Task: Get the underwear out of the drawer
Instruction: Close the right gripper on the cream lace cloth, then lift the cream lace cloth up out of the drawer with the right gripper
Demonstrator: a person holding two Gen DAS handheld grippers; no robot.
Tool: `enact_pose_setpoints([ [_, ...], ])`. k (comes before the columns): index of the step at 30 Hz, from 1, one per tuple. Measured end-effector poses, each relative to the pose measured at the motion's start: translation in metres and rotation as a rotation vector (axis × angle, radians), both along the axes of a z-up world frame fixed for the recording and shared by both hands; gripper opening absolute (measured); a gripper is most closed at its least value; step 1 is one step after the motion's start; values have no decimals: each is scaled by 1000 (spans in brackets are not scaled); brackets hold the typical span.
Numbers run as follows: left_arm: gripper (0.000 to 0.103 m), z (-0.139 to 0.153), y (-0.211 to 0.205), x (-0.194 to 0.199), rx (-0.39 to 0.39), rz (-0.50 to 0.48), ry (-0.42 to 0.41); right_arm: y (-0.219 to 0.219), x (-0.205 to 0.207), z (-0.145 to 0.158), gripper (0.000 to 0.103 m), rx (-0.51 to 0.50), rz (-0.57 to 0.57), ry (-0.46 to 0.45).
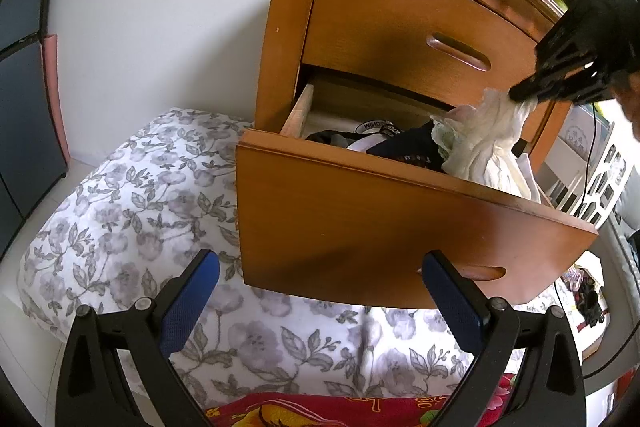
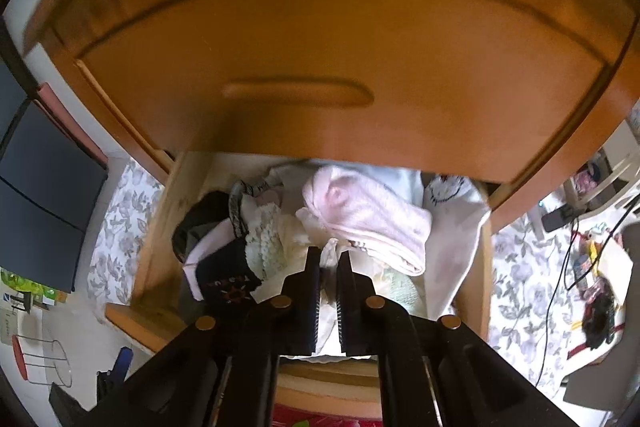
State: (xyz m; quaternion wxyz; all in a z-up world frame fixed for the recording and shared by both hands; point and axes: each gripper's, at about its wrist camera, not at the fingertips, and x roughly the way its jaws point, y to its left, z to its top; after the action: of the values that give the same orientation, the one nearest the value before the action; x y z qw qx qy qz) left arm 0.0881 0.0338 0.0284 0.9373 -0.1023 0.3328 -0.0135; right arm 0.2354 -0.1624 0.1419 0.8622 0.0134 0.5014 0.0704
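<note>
Underwear (image 1: 494,135), cream, pinched in right gripper (image 1: 520,95) above drawer (image 1: 400,223)'s right corner; left gripper (image 1: 320,291) gapes empty outside; right wrist adds pink cloth (image 2: 372,219).

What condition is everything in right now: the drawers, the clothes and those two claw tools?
Lower drawer: pulled open, full of clothes.
Upper drawer: closed.
Cream underwear: pinched and partly lifted, lower part in the drawer.
Pink cloth: rolled, lying in the drawer.
Dark garment: lying in the drawer.
Right gripper: shut on the cream underwear.
Left gripper: open, holding nothing, in front of the lower drawer.
</note>
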Motion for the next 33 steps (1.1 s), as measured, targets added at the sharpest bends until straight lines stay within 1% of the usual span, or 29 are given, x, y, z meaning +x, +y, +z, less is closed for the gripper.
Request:
enact_pose_setpoints([
  [12,101,6,-1,-3,11,2,-6,-10,-30,84,7,22,20,-163],
  [20,101,9,-3,-5,20,1,-10,-18,-55,134,7,40,25,-263],
  [33,101,23,-5,-14,52,-15,0,-30,-113,217,7,54,42,-430],
])
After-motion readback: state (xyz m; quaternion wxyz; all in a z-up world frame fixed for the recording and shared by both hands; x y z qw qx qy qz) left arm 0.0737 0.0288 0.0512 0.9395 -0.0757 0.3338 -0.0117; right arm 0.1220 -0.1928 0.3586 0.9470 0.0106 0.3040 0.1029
